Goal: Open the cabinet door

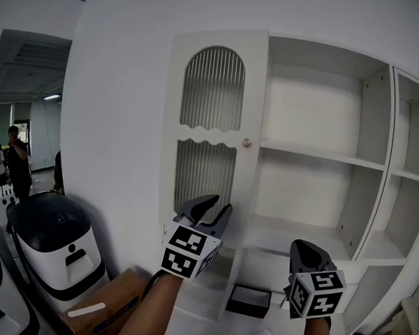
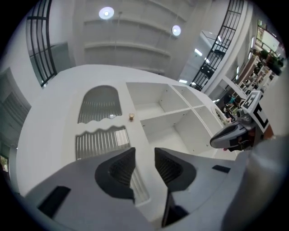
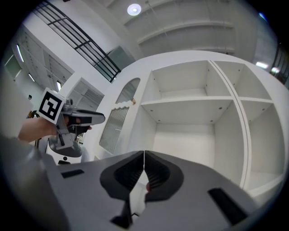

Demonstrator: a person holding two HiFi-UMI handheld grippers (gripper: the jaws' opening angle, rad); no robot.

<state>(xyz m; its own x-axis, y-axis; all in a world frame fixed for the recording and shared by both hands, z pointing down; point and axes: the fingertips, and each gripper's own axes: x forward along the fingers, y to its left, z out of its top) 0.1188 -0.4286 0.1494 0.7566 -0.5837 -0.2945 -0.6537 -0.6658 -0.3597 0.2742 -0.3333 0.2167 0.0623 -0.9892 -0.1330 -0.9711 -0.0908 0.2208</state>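
The room was evenly lit, bright but soft. Round ceiling lights [image 2: 106,12] glared as white spots in the left gripper view, and one more lamp [image 3: 134,9] did so in the right gripper view. The white cabinet [image 1: 321,119] held only faint grey shadows under its shelves [image 1: 316,153]. Straight edges bowed toward the borders, black corners ringed both gripper views, and whatever lay nearest the lenses looked slightly soft.
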